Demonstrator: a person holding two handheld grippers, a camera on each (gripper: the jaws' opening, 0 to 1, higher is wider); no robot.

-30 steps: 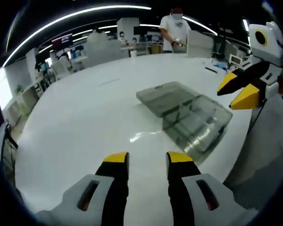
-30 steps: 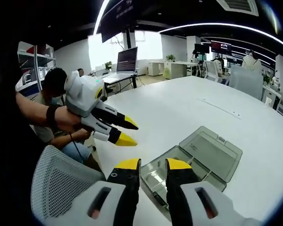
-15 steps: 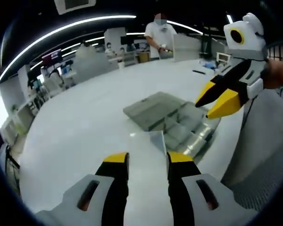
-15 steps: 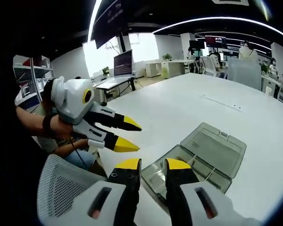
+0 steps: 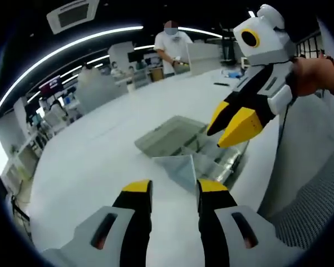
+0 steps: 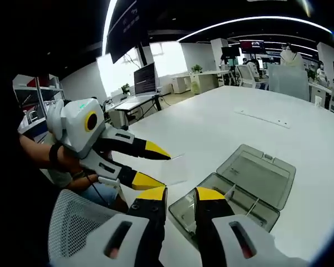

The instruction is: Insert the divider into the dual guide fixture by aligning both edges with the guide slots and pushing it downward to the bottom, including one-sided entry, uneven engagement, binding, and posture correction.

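Two tools now sit close together over the near edge of the white surface [image 5: 100,139], and the change from a second ago is plain: a thin, pale translucent divider [image 5: 181,169] shows ahead of the left tool [image 5: 172,189] where no sheet showed before. In the left gripper view it stands just beyond that tool's yellow tips, between them and the box. In the right gripper view the same divider [image 6: 175,168] lies between the left tool's spread tips [image 6: 150,166], so the left tool appears to be grasping it by one edge, though the contact itself is too small to confirm. The right tool [image 6: 175,194] has its jaws slightly parted with nothing between them, and it has drawn nearer to the left one [image 5: 234,119] over the past second. The clear grey hinged box [image 6: 239,189], lid open, rests on the surface just ahead of the right tool; its guide slots cannot be made out. My judgement: the divider is presented but not yet entered, so alignment over the box comes next
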